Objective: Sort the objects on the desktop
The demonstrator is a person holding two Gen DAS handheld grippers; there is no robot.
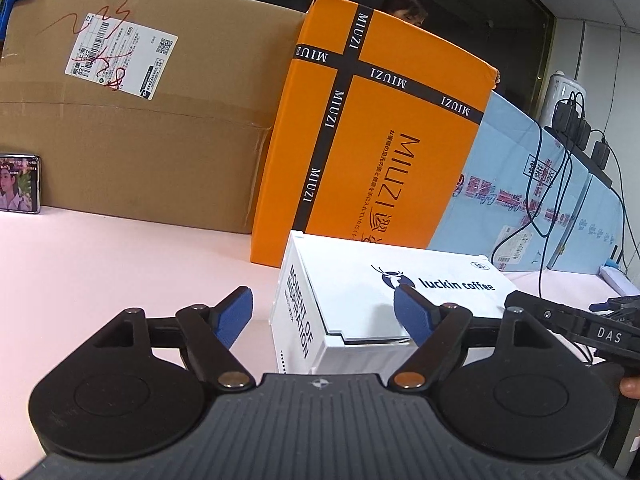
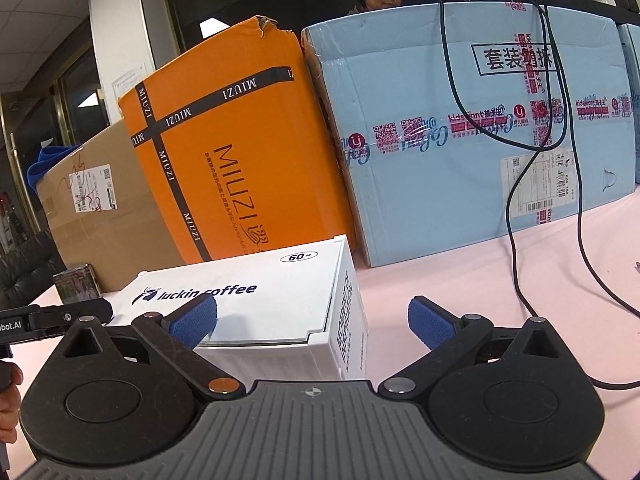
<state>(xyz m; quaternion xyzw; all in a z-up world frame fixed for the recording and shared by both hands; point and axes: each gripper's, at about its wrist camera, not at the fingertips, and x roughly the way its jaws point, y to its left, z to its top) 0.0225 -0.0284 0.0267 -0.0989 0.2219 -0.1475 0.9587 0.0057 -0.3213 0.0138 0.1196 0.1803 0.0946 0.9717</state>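
A: Surface?
B: Pink tabletop point(image 2: 480, 280); the white coffee box point(image 2: 256, 304) lies just in front of the orange carton point(image 2: 224, 152).
A: Step?
B: Probably approach. Left gripper point(image 1: 324, 316) and right gripper point(image 2: 312, 320) spread wide, empty, flanking the box's near corners. Next: close squarely.

Bright overhead light, fisheye-warped edges

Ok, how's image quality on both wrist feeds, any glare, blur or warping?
Left wrist: sharp, fisheye bows the brown carton, ceiling lights reflect in the dark glass behind. Right wrist: also sharp, blue carton edges curve, tape on it glints, white coffee box evenly lit.
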